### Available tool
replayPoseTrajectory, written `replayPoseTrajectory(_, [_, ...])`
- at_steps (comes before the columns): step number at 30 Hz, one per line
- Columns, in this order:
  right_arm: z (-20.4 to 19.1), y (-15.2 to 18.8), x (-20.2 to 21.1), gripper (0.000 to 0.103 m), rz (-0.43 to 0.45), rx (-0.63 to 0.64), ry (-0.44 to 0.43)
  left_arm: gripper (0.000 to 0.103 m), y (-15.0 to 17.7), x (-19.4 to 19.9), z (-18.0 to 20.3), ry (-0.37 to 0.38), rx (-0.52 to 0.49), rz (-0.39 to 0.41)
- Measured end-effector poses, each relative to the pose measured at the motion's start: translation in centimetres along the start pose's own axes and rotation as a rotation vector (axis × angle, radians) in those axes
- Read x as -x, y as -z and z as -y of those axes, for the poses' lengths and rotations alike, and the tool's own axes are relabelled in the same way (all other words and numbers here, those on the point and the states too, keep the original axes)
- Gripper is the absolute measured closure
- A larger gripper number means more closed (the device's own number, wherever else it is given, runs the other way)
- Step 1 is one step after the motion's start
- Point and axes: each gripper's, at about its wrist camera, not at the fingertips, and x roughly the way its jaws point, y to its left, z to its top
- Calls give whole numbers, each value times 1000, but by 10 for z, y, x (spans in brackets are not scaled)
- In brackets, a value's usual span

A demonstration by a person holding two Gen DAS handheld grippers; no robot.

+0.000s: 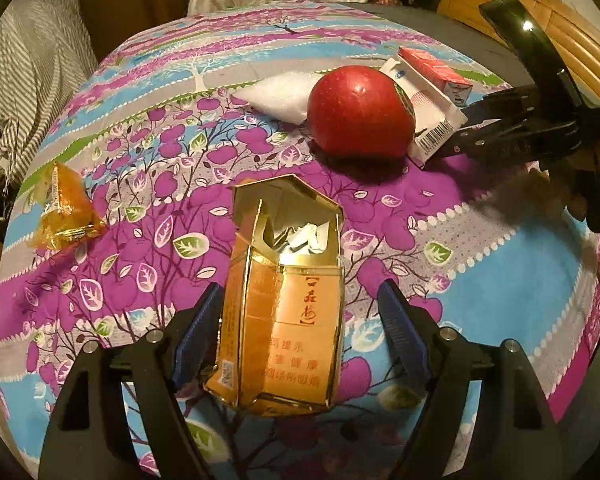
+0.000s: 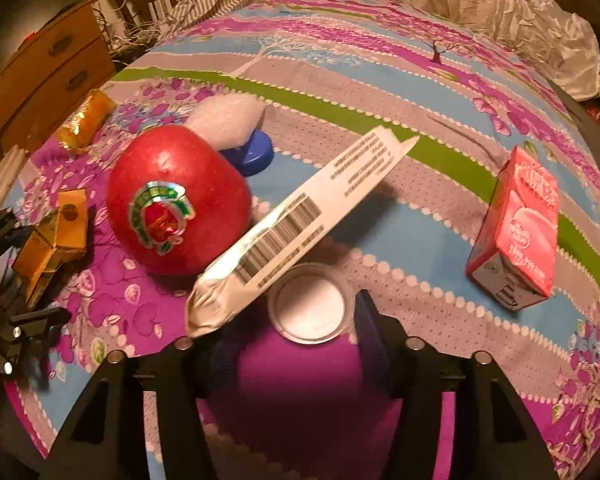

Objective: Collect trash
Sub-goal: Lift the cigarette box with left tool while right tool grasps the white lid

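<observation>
An opened orange-and-gold cigarette pack [image 1: 288,308] lies on the floral cloth between the blue pads of my left gripper [image 1: 300,320]. The pads stand apart from its sides, so this gripper is open. A flattened white carton with a barcode [image 2: 300,208] slants upward beside the red apple [image 2: 180,200], its crushed end over the left finger of my right gripper [image 2: 300,328]. That gripper's pads are spread, with a round clear lid [image 2: 308,304] between their tips. In the left wrist view the right gripper [image 1: 464,128] sits at the carton's barcode end [image 1: 432,136].
On the cloth [image 1: 500,280] also lie an orange wrapper [image 1: 66,208], a white foam piece [image 1: 276,96], a blue cap [image 2: 252,156] and a pink juice box [image 2: 520,224]. A crumpled white bag [image 2: 500,8] sits beyond the far edge. Wooden drawers [image 2: 40,72] stand to the left.
</observation>
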Motion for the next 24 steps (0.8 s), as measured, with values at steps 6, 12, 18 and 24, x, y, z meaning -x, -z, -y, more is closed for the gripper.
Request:
replayPoseTrajectory(6, [1, 1, 2, 62, -7, -17, 4, 49, 3, 2, 1, 1, 20, 1])
replayPoseTrajectory(12, [4, 41, 35, 62, 88, -89, -9, 56, 15, 13, 9, -23, 38, 35])
replayPoseTrajectory(18, [-19, 84, 99, 62, 278, -166, 20, 57, 25, 42, 11, -47, 103, 128])
replayPoseTrajectory(24, [-73, 103, 163, 62, 503, -176, 72, 57, 31, 99, 19, -88, 166, 291])
